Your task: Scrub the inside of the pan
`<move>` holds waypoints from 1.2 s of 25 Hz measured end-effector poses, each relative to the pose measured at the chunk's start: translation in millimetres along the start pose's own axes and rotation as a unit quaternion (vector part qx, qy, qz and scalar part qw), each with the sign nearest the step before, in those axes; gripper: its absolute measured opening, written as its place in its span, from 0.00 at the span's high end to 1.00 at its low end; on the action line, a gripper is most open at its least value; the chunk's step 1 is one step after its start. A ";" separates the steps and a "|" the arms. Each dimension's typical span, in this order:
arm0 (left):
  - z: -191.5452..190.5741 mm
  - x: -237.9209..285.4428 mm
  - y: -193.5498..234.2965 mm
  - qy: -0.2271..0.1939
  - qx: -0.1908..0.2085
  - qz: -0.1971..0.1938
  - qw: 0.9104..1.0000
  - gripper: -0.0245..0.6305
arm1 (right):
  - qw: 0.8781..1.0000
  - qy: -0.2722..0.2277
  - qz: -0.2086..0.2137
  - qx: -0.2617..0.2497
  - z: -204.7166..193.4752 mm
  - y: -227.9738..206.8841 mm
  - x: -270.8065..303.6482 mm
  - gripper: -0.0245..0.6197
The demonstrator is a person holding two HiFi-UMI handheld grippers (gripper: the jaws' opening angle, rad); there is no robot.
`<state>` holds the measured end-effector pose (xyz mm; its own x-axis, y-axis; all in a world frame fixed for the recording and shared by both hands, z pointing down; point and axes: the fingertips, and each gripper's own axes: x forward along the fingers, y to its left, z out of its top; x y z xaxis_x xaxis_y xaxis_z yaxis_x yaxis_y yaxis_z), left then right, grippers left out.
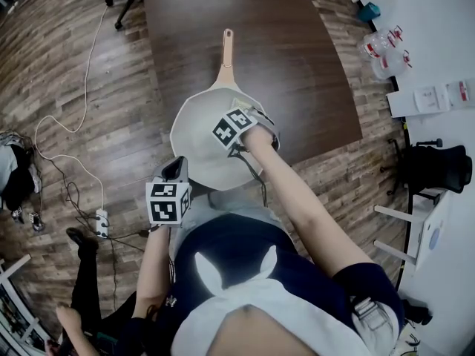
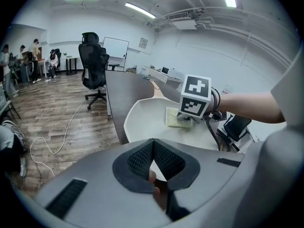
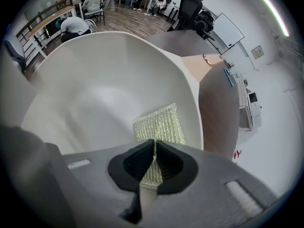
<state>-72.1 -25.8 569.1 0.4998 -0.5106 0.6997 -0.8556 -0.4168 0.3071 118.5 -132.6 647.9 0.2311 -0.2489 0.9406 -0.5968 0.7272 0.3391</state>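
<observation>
Pinching the one scrub pad [image 3: 159, 125] flat against the single pan [image 3: 95, 89] floor, right side, is the right tool [image 3: 154, 145], with the left tool [image 2: 153, 145] clamped on the near rim.

There is one white pan [image 1: 197, 136] at the near edge of one brown table [image 1: 297, 58]. One yellow-green scrubbing pad [image 3: 159, 126] is in it. There are two grippers: left gripper [image 2: 153, 163] and right gripper [image 3: 154, 164]. There are two black office chairs [image 1: 434, 167].
</observation>
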 end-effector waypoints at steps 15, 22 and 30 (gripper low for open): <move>-7.6 -0.3 -0.4 0.004 0.001 0.000 1.000 0.96 | 0.995 0.079 0.054 -0.018 -28.6 17.4 2.5 0.94; -9.2 -2.1 -5.5 0.006 0.001 0.004 1.000 0.96 | 0.989 0.113 0.086 -0.028 -47.6 25.1 0.5 0.94; -11.0 -1.5 -7.0 0.008 0.000 0.005 1.000 0.96 | 0.980 0.136 0.141 -0.030 -59.3 44.6 2.7 0.94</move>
<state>-68.3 -13.9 573.0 0.4892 -0.5024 0.7129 -0.8605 -0.4115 0.3004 138.1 -62.8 664.4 0.2644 0.1423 0.9539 -0.6226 0.7806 0.0562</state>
